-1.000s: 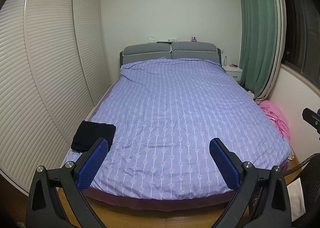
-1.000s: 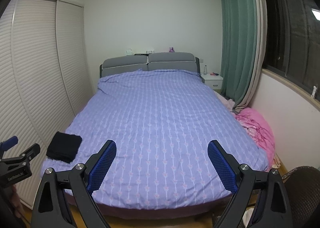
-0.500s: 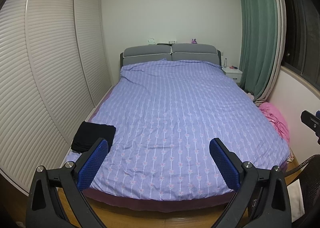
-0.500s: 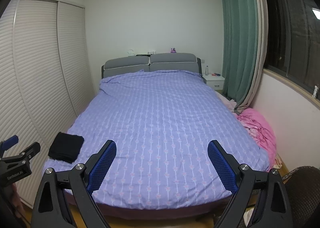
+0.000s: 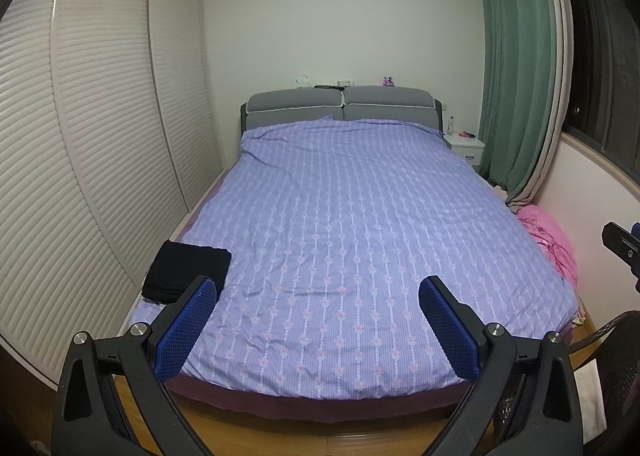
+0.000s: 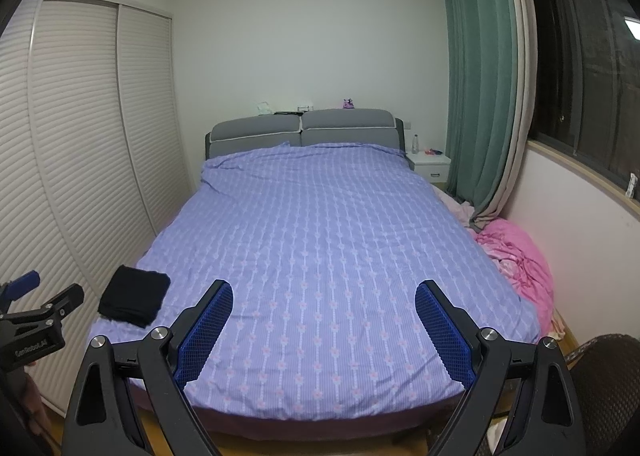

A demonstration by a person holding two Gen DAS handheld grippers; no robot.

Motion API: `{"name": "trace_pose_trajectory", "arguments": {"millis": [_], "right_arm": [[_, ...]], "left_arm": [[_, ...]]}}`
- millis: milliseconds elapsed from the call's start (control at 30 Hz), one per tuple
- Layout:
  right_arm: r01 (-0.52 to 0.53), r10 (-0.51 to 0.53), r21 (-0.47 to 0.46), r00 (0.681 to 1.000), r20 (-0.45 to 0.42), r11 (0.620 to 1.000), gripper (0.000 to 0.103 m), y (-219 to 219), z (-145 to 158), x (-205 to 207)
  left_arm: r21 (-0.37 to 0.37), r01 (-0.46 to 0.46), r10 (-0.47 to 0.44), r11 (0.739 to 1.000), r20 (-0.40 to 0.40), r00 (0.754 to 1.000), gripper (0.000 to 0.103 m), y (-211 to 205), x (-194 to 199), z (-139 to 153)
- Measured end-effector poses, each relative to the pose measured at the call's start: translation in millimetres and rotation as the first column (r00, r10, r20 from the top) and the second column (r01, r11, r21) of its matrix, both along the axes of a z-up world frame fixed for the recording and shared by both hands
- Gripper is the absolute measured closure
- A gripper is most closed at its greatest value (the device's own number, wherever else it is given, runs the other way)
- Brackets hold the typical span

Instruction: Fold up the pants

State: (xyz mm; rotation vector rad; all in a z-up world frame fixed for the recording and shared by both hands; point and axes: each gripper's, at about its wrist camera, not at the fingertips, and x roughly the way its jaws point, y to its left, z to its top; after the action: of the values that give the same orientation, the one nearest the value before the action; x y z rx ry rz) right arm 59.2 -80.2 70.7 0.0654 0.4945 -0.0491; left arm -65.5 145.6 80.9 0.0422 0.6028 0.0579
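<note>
- Black pants (image 5: 187, 271) lie folded into a compact bundle on the near left corner of the bed (image 5: 360, 215), close to its left edge.
- From my right camera I see the same pants (image 6: 134, 300) sitting flat on the lilac patterned cover, well apart from both tools.
- I hold the left gripper (image 5: 318, 294) above the foot of the bed, its blue-padded fingers (image 5: 188, 328) spread wide with nothing between them.
- My left finger pad overlaps the near edge of the pants in the left view, but I cannot tell whether they touch; it looks to be hovering in front.
- I hold the right gripper (image 6: 324, 298) at the foot of the bed too, fingers (image 6: 444, 336) wide apart and gripping nothing.
- In the right view I see the left gripper's body at the far left edge, beside the louvred wardrobe doors (image 6: 80, 159).
- A grey headboard (image 5: 340, 105) stands at the far end, with a white nightstand (image 5: 466, 145) and green curtain (image 5: 516, 67) to its right.
- Pink bedding (image 6: 516, 256) is heaped on the floor along the bed's right side.
</note>
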Motion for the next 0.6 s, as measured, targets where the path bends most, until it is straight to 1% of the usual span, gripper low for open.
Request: {"name": "trace_pose_trajectory", "arguments": {"millis": [133, 600], "right_arm": [[0.000, 0.000, 0.005, 1.000, 0.002, 1.000, 0.010, -2.4, -1.0, 0.1], [-0.017, 0.017, 0.017, 1.000, 0.005, 1.000, 0.010, -8.4, -3.9, 3.4]], "left_arm": [[0.008, -0.003, 0.003, 1.000, 0.017, 1.000, 0.000, -2.3, -3.7, 1.7], [0.016, 0.004, -0.004, 1.000, 0.030, 1.000, 0.000, -14.0, -8.5, 1.5]]}}
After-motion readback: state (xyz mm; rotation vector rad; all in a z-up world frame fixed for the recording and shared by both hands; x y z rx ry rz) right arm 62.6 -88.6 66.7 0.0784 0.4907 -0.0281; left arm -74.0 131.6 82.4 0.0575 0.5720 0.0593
